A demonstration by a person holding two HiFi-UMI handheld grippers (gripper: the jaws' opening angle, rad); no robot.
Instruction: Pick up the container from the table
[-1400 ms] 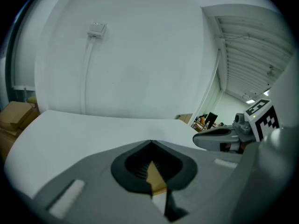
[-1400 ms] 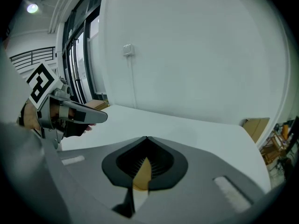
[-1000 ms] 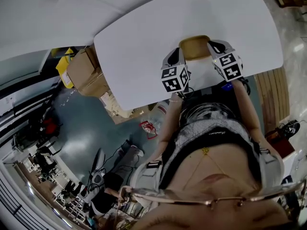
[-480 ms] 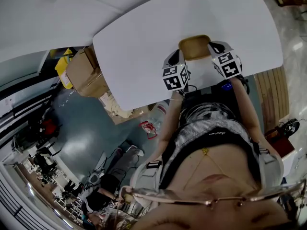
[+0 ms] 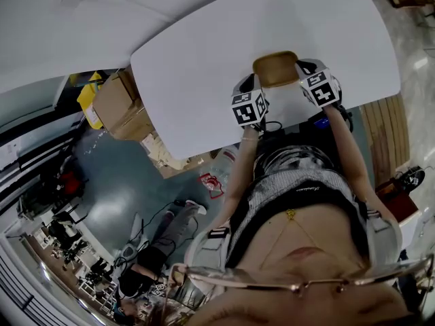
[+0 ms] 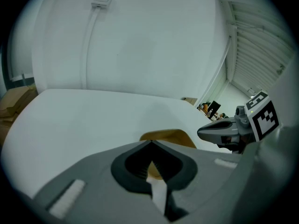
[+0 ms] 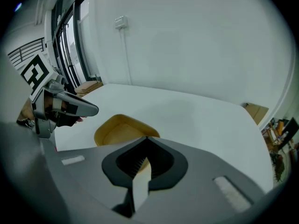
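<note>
Left gripper (image 5: pixel 254 80) and right gripper (image 5: pixel 300 66), nudged slightly up-frame since 1 second ago, flanking tan container (image 5: pixel 275 68) at table (image 5: pixel 197 60) near edge. Left gripper view: jaws pinched on container rim. Right gripper view: likewise clamped; hollow bare.

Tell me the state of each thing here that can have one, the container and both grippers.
Container: upright, open-topped, empty, gripped on two sides; whether it has left the table cannot be told.
Left gripper: shut on the container's left rim.
Right gripper: shut on the container's right rim.
</note>
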